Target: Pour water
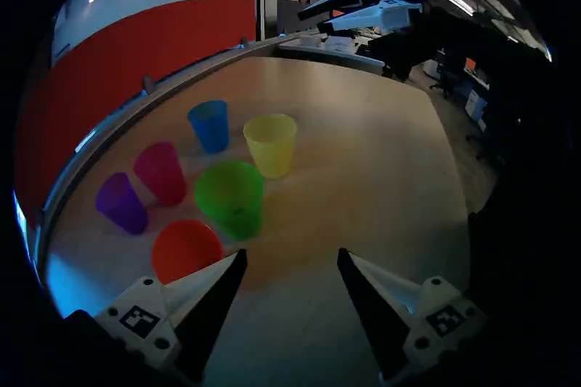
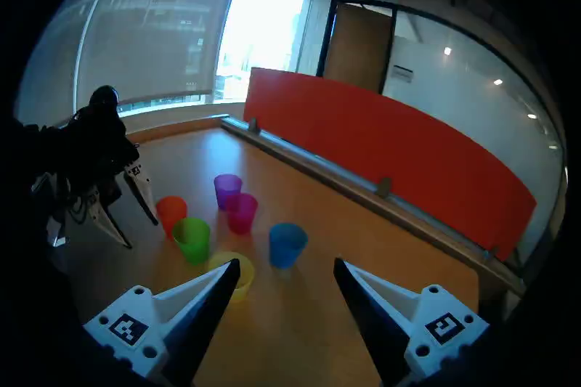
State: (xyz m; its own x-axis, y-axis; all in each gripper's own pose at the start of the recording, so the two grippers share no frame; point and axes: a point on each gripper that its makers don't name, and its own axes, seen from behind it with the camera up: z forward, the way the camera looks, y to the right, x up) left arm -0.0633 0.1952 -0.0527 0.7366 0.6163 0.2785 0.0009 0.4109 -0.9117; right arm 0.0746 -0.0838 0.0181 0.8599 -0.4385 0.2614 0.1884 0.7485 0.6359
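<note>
Left gripper view puts the cups in front of you as a tight cluster on the wooden table [image 1: 378, 169]: red cup [image 1: 187, 247] nearest, green cup [image 1: 231, 198] just beyond it, purple cup [image 1: 121, 202] and pink cup [image 1: 160, 173] to the side, yellow cup [image 1: 271, 144] and blue cup [image 1: 210, 125] farthest. All stand upright. I cannot tell which holds water.

Your left gripper [image 1: 292, 253] hangs above the table just short of the red cup, jaws spread wide and holding nothing. Your right gripper [image 2: 287, 263] faces the cluster from the opposite side, also wide and empty, with the yellow and blue cups closest to it.

You appear to be at the reach, with no cup taken. Next you likely need to pick an outer cup, since the neighbours leave little finger room, and grip it level.
</note>
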